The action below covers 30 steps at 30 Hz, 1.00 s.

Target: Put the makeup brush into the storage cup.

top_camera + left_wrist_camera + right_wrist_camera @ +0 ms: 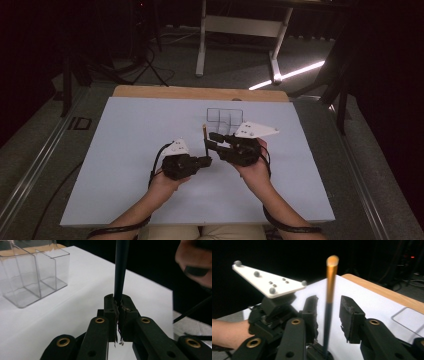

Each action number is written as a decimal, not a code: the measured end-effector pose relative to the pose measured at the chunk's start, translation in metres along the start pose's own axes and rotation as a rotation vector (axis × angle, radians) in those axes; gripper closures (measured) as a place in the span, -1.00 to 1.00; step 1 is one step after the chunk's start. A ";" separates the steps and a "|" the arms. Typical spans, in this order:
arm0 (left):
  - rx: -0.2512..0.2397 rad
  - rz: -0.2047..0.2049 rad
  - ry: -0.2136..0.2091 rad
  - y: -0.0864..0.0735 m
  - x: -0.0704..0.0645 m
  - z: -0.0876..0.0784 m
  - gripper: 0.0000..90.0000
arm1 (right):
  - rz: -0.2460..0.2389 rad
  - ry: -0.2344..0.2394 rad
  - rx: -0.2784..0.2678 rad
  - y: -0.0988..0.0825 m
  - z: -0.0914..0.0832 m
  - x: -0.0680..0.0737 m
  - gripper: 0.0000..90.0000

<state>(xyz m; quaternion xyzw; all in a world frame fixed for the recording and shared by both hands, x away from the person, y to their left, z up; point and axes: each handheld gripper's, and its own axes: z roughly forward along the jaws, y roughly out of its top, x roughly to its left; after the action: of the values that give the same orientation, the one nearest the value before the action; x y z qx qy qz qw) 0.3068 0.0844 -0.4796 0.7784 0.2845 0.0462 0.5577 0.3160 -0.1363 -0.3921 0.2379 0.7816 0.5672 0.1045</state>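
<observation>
The brush (329, 305) has a glossy dark handle and shiny gold metal ferrule; the organizer (32, 277) is clear glossy plastic; the table (140, 150) is matt white with a far wooden edge.

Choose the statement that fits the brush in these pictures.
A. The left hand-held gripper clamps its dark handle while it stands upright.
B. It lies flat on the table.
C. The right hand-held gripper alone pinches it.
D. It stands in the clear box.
A: the left hand-held gripper is shut on the brush, and the right hand-held gripper stands open around it.

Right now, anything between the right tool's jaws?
Yes: the brush stands upright between them, untouched by either, in the right gripper view. The left tool clamps its lower end.
</observation>
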 end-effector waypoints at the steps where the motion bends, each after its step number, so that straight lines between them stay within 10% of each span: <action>1: 0.012 0.008 0.005 0.000 0.000 0.000 0.92 | -0.001 -0.002 0.005 0.001 0.000 -0.001 0.39; 10: 0.069 0.060 0.016 -0.003 -0.004 0.003 0.92 | -0.011 0.011 0.027 0.011 -0.004 -0.006 0.24; 30: 0.081 0.080 0.041 -0.005 -0.006 0.009 0.92 | -0.016 0.017 0.056 0.015 0.002 -0.003 0.86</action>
<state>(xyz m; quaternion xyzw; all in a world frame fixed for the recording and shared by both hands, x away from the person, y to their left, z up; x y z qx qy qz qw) 0.3031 0.0752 -0.4861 0.8099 0.2663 0.0729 0.5176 0.3229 -0.1325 -0.3784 0.2295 0.8000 0.5460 0.0958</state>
